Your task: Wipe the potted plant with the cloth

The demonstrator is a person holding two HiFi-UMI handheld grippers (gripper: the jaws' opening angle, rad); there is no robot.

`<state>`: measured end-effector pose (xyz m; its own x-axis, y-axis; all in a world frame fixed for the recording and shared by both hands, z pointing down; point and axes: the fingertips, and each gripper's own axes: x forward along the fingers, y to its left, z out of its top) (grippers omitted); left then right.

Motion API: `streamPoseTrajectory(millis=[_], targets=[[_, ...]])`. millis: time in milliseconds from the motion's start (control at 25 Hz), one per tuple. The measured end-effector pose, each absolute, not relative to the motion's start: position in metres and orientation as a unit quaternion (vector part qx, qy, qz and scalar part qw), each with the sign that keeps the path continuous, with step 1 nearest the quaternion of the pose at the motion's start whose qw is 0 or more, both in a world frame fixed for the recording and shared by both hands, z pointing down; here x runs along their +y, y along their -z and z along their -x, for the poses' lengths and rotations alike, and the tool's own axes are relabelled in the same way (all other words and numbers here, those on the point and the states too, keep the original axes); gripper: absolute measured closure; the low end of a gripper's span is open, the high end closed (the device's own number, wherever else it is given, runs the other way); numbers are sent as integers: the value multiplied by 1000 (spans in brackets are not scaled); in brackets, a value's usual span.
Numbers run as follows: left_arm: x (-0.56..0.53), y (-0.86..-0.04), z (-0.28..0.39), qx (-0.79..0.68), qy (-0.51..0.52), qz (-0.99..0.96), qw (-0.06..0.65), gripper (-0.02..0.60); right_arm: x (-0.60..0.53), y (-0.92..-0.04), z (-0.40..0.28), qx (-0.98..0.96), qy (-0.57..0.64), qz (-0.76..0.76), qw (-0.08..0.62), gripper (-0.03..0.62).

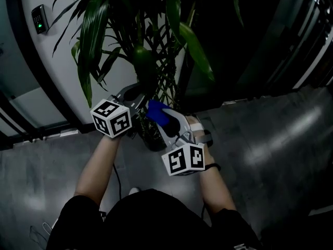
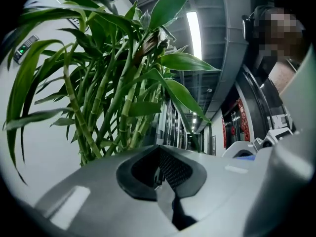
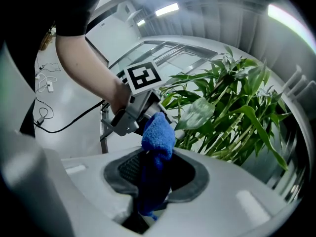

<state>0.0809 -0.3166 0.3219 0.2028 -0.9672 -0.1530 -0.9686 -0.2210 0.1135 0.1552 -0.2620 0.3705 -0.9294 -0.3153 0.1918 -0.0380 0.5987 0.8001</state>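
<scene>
The potted plant [image 1: 139, 56] rises in front of me with long green leaves and cane stems; its dark pot [image 1: 152, 138] stands on the floor between my grippers. My right gripper [image 1: 167, 120] is shut on a blue cloth [image 1: 157, 112], which sticks up out of its jaws [image 3: 158, 135] just short of the foliage [image 3: 232, 117]. My left gripper [image 1: 136, 95] sits at the lower leaves beside the cloth, and it shows in the right gripper view [image 3: 129, 116] too. In the left gripper view the jaws [image 2: 160, 174] meet with nothing visible between them, below the stems [image 2: 123, 93].
A white wall with a card reader [image 1: 39, 19] stands behind the plant at left. Dark glass panels [image 1: 291, 40] run along the right. The floor [image 1: 270, 139] is grey concrete. A black cable [image 3: 47, 117] lies on it behind me.
</scene>
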Motion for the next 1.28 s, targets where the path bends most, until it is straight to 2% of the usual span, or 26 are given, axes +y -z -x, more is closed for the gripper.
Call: streamPoseTrajectory(millis=[440, 680, 920, 1120, 1280], targets=[[-267, -392, -112, 691, -85, 716, -54, 575, -238, -407, -200, -925, 352, -38, 140, 485], [-249, -424, -128, 699, -82, 706, -76, 575, -232, -424, -210, -928, 339, -27, 155, 485], [-260, -393, -118, 695, -95, 711, -52, 575, -251, -398, -217, -929, 332, -61, 155, 485], [-280, -375, -136, 661, -97, 744, -21, 575, -292, -394, -234, -922, 327, -107, 178, 485], [-298, -368, -141, 664, -78, 744, 1, 575, -330, -395, -242, -924, 322, -121, 165, 485]])
